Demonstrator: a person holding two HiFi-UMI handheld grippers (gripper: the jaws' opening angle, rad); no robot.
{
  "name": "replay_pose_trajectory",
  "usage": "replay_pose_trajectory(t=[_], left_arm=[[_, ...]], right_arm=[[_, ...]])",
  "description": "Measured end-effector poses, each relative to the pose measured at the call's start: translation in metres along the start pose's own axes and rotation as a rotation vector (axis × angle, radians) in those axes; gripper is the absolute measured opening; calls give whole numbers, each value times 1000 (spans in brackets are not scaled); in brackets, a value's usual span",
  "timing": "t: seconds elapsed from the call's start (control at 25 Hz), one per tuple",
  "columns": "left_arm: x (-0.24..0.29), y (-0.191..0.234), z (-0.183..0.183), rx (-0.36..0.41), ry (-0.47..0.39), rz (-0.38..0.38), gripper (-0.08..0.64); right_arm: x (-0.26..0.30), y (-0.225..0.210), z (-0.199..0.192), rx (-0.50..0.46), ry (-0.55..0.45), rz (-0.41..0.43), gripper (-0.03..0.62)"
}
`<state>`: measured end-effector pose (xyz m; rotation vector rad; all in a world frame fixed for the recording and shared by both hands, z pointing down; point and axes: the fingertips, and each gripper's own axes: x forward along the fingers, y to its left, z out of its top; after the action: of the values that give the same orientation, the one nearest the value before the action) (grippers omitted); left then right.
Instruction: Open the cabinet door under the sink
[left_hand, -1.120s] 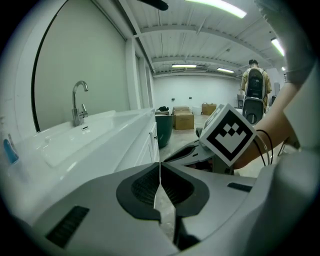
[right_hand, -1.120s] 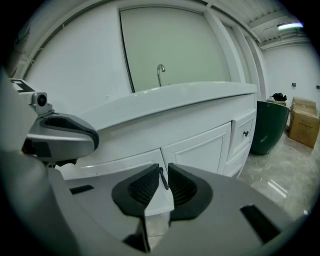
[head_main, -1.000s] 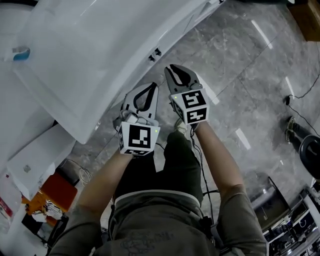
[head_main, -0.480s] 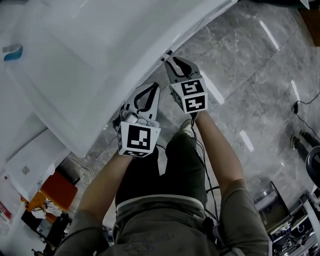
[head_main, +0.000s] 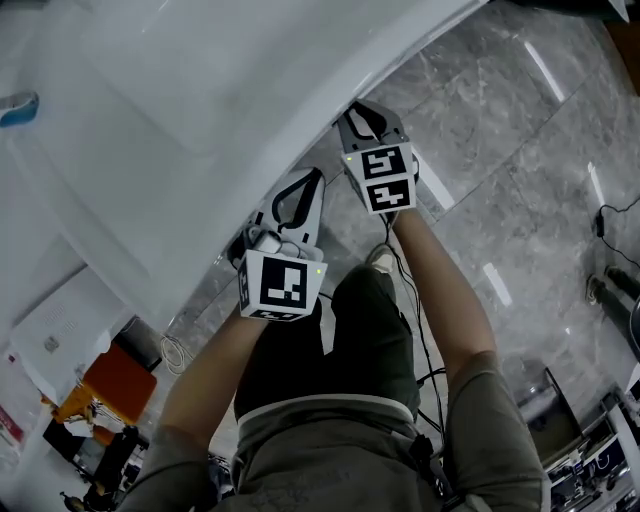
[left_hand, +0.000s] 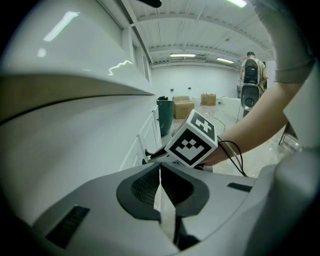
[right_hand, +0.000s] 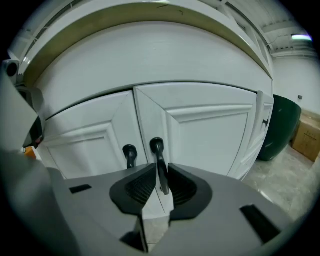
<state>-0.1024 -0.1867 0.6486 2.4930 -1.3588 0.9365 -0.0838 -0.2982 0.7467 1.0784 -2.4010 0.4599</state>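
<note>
Right claw (head_main: 365, 115) had advanced to the unopened cabinet door (right_hand: 210, 130) directly ahead; its jaws pinched the door's black handle (right_hand: 157, 150), ready for pulling. Left claw (head_main: 298, 195), jaws together, empty, hung behind it.

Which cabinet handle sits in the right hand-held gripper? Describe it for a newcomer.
Below the white counter, two white panelled doors meet at a seam. Of the two black handles flanking it, take the right handle, the one between the right hand-held gripper's jaws.
</note>
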Motion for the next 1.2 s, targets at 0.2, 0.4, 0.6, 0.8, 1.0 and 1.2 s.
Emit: replay_pose_trajectory(t=[0.2, 0.4, 0.6, 0.8, 1.0, 1.2], left_arm=[[-1, -1, -5, -3, 9, 1, 21], [0, -5, -12, -10, 36, -13, 21], [2, -14, -8, 18, 50, -44, 21], [11, -39, 1, 43, 52, -99, 21], [25, -57, 15, 75, 43, -142, 21], [34, -68, 23, 81, 38, -160, 21]], right_arm=[[0, -1, 1, 2, -20, -7, 61], [-12, -4, -9, 23, -6, 4, 60], [-41, -17, -25, 48, -18, -7, 61], [-66, -29, -38, -10, -24, 10, 60], [-86, -46, -47, -23, -30, 14, 58], [-101, -62, -57, 4, -42, -9, 58]])
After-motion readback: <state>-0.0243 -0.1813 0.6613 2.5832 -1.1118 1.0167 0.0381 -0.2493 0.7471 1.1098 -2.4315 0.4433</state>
